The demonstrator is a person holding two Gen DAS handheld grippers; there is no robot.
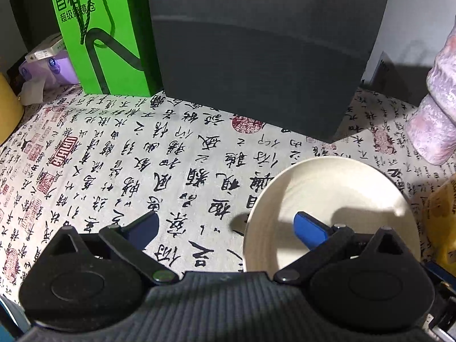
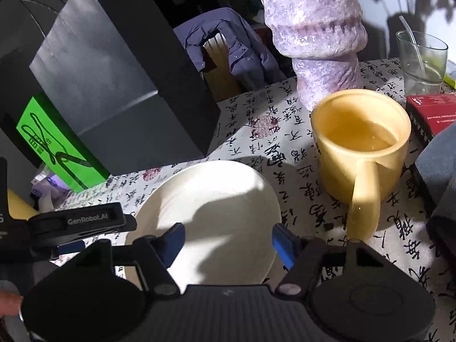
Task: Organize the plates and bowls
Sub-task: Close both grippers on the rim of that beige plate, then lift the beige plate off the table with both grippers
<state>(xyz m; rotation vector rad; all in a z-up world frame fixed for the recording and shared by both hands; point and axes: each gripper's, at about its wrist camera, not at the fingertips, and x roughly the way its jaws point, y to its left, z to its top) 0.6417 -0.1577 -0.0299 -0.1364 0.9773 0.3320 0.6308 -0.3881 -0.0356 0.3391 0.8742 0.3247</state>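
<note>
My left fingers [image 1: 225, 228] stand wide apart, holding nothing: one blue pad [image 1: 146, 223] hangs over the bare cloth at 9 o'clock, the other over the inside of the white plate [image 1: 327, 199]. My right fingers [image 2: 228, 242] are also spread, with nothing between them, both pads low over the same white plate [image 2: 211, 208], one near its middle and one at its 3 o'clock rim; I cannot tell whether either pad touches the plate.

The plate lies flat on the table [image 1: 114, 156], which is covered in a cloth printed with black calligraphy and red seals. From my right wrist, the plate sits dead ahead at 12 o'clock, and my left gripper's black body shows at 9 o'clock beside it.

Just beside the plate at 2 o'clock stands a yellow mug [image 2: 359, 148] with pale liquid in it, handle towards me. Behind the mug rises a lilac mottled vase [image 2: 316, 28], and at 1 o'clock farther off a clear glass [image 2: 421, 57]. A big dark box [image 1: 256, 51] stands behind the plate at 11 o'clock, with a green paper bag [image 1: 97, 28] next to it.
</note>
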